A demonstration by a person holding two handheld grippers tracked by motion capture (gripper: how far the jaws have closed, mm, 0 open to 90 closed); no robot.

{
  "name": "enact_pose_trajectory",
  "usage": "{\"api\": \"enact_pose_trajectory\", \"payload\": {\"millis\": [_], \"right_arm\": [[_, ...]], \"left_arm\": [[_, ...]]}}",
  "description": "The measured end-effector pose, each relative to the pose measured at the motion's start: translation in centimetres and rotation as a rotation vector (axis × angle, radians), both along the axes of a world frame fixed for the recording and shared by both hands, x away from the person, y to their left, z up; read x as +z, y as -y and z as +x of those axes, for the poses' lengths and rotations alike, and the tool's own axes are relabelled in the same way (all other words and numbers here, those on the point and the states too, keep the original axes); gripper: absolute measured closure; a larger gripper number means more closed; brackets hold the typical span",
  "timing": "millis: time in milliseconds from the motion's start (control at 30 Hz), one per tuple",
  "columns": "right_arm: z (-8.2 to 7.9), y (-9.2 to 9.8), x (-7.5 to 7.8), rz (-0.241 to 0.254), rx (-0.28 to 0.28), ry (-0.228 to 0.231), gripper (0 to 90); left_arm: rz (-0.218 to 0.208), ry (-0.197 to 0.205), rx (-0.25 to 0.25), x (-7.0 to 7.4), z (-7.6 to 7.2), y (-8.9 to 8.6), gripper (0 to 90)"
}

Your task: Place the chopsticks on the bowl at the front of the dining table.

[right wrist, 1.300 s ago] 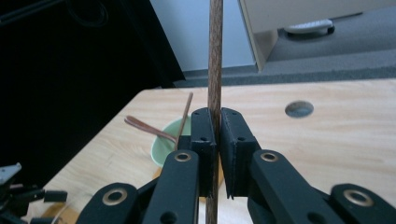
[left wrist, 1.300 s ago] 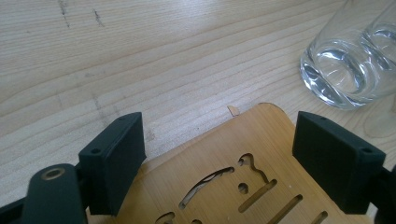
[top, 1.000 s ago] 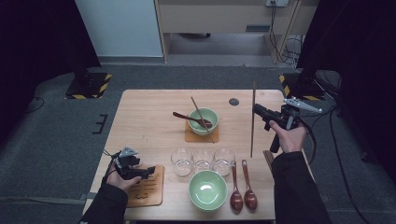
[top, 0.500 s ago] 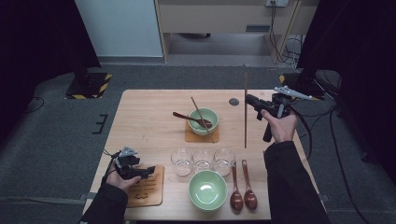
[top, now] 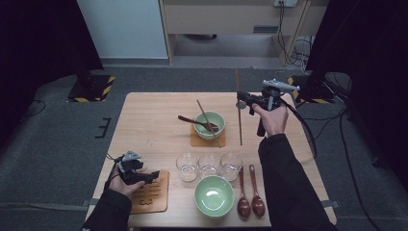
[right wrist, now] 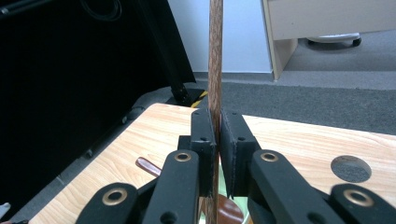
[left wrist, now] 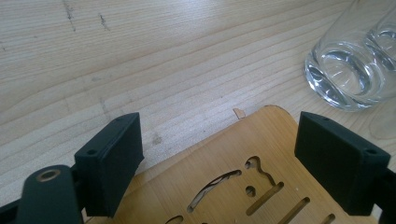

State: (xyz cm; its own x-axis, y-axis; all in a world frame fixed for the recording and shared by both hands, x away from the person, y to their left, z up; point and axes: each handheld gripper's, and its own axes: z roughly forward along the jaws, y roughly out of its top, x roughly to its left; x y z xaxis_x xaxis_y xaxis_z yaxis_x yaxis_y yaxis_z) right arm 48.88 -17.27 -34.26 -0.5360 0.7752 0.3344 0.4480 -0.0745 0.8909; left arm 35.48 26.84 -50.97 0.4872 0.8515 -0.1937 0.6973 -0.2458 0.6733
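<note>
Right gripper (top: 242,100) is clamped on a wooden chopstick (top: 239,120), holding it upright above the table at about 3 o'clock from the small green bowl (top: 210,124). Left gripper (top: 150,176) sits jaws apart over the wooden trivet (top: 154,199).

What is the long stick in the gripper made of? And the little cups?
The chopstick looks like dark brown wood, smooth, with faint grain; lacquer is possible. The three cups seem to be clear glass: you see the table through them, and their rims shine.
</note>
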Motion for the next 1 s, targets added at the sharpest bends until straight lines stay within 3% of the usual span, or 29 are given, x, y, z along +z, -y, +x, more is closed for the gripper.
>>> {"api": "enact_pose_trajectory", "payload": {"millis": [233,1000], "right_arm": [[1.3,-1.8,-0.2,-0.022,0.017,-0.015,84.4],[4.7,-6.4,-3.8,-0.149,0.04,-0.114,84.4]], "left_arm": [[-0.002,0.0,0.0,0.0,0.0,0.0,14.9],[-0.006,-0.005,-0.001,0.0,0.2,0.1,14.3]]}}
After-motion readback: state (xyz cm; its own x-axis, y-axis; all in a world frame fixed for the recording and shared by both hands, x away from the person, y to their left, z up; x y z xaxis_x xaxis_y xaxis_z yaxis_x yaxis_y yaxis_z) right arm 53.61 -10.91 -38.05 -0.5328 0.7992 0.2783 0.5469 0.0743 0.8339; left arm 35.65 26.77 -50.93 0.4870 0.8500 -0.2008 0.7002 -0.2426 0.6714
